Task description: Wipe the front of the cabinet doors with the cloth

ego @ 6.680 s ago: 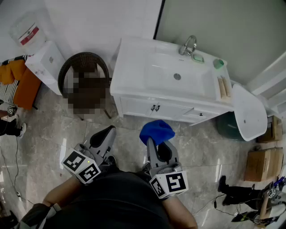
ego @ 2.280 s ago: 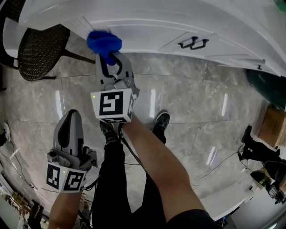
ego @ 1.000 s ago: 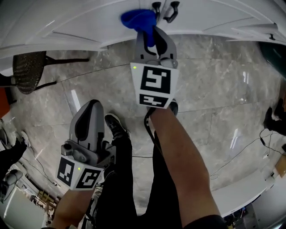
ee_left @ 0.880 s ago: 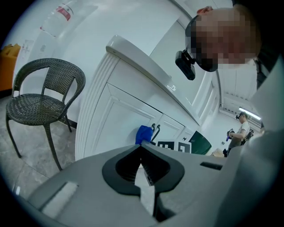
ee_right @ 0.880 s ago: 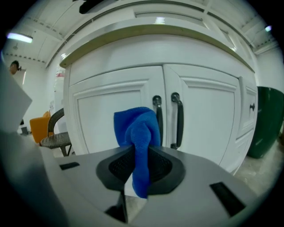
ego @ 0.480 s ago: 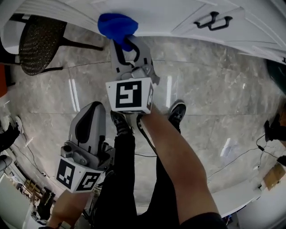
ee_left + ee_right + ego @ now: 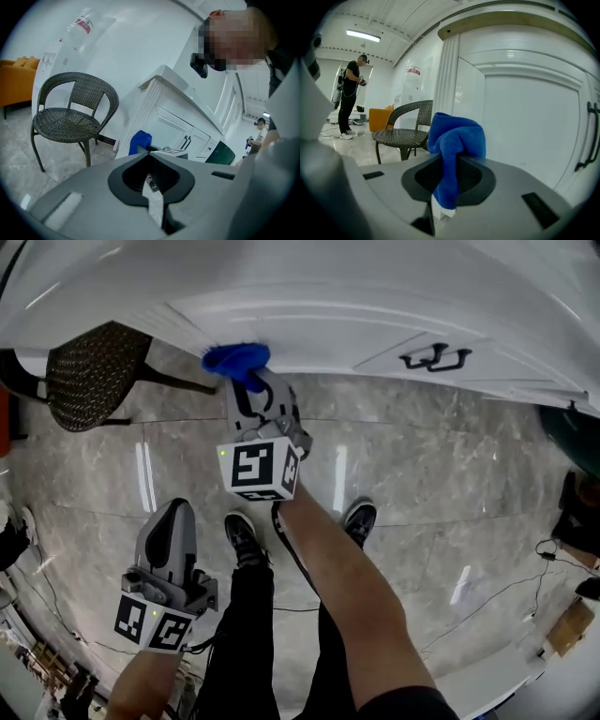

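Right tool [image 7: 447, 176] is clamped on the blue cloth [image 7: 457, 133], one wad bunched ahead of the jaws. The cloth sits at the left edge of the cabinet door [image 7: 529, 140]; contact unclear. The panel runs to the tool's right, toward the handles [image 7: 436, 359]. Left tool [image 7: 149, 154] is closed, empty, well back, so right is nearer. Count: one cloth, two handles, two tools.
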Demonstrator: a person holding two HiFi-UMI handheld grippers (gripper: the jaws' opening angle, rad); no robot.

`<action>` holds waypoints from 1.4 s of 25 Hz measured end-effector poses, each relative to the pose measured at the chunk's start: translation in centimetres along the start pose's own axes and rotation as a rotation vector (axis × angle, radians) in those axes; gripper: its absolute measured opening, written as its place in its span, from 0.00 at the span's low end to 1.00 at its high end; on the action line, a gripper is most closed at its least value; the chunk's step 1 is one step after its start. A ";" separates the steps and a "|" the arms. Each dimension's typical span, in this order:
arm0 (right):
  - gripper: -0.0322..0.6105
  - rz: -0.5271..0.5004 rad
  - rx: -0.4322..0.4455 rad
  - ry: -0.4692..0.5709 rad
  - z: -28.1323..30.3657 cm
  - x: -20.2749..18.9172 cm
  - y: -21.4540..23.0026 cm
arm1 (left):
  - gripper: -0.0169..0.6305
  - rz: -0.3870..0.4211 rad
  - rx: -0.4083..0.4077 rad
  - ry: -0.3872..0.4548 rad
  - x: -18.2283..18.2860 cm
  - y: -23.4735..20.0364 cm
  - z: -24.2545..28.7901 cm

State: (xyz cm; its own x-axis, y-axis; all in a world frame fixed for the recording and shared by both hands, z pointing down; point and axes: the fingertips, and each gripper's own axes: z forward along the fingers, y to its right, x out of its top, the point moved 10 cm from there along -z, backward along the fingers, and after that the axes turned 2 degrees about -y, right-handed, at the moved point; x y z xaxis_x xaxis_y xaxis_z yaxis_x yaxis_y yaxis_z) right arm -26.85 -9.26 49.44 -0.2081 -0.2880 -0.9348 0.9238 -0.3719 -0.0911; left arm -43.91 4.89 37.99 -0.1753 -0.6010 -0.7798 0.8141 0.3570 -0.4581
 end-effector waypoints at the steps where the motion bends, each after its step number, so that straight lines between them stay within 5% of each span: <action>1: 0.14 0.009 -0.013 -0.007 -0.2 -0.3 0.8 | 0.03 0.004 -0.006 0.001 0.2 0.4 0.4; 15: 0.14 0.139 -0.231 -0.084 -6.8 -6.3 15.2 | 0.03 0.034 -0.135 -0.083 -3.4 10.3 6.7; 20: 0.14 0.073 -0.246 -0.136 -8.6 -7.9 18.8 | 0.03 0.041 -0.153 -0.077 -3.5 12.5 8.9; 24: 0.14 0.090 -0.259 -0.163 -9.2 -8.7 19.9 | 0.03 0.041 -0.154 -0.082 -3.7 13.2 9.6; 31: 0.14 0.292 -0.366 -0.199 -9.9 -10.1 19.2 | 0.02 0.024 -0.139 -0.077 -3.9 11.5 8.7; 35: 0.14 0.273 -0.248 -0.186 -8.0 -9.4 13.9 | 0.02 0.029 -0.121 -0.084 -3.8 8.6 7.2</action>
State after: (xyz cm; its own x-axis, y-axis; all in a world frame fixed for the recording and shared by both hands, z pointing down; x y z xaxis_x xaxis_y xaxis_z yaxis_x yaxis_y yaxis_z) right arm -9.48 -4.62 54.21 0.0218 -0.5099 -0.8599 0.9979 -0.0419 0.0501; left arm -32.29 5.11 40.13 -0.1010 -0.6451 -0.7574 0.7444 0.4560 -0.4877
